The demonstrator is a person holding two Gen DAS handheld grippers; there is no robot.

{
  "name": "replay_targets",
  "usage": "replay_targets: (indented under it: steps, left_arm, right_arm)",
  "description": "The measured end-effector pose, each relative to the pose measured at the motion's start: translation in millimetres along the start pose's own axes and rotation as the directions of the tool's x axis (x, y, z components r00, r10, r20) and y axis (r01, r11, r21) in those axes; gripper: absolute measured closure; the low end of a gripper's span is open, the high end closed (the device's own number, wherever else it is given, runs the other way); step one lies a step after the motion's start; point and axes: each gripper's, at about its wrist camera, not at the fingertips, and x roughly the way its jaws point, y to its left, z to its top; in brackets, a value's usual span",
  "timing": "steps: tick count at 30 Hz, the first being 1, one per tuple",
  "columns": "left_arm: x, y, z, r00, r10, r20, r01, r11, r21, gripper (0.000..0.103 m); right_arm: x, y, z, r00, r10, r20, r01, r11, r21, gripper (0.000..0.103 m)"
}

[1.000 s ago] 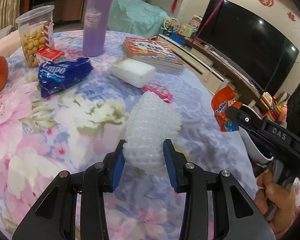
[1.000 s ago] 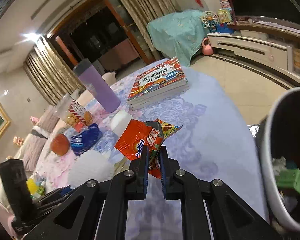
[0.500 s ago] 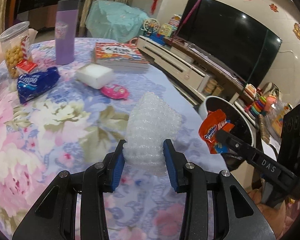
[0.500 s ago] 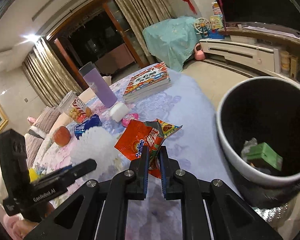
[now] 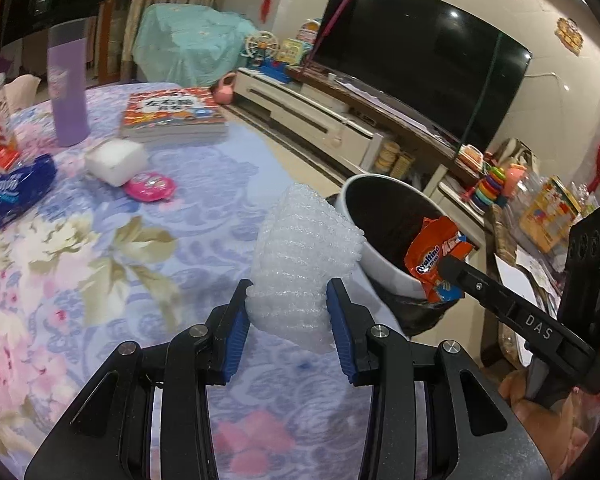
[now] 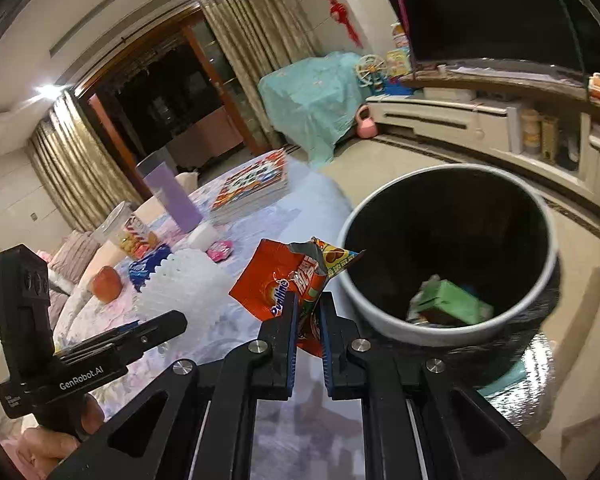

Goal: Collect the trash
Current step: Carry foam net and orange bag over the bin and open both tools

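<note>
Both grippers have travelled from over the bench toward its edge, so the bin [image 6: 452, 248] now fills much of the right wrist view; I judge that dropping is the next step. The right gripper [image 6: 309, 312] is clamped on the wrapper [image 6: 284, 280], which hangs just beside the bin's rim, long axis pointing up and away from the fingers. The left gripper [image 5: 287, 312] is clamped on the foam net [image 5: 300, 256], above the bench edge, its long axis also pointing away, toward the bin.
</note>
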Motion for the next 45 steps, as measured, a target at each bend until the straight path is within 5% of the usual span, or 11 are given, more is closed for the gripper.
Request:
replay_targets:
  steps: [18,45]
  left_arm:
    - [21.7,-57.5,12.6,0.999,-0.039,-0.026,0.042,0.993,0.107,0.066]
    - [63.9,-103.1,36.8,0.997,-0.038,-0.062,0.048,0.982,0.184,0.066]
  right_arm:
    - [-25.9,-54.7,4.5,0.995,-0.097,0.033,0.095,0.994,0.055,0.093]
    - [-17.3,-84.9,27.6,0.988,-0.153,0.019,0.152,0.987,0.040,0.091]
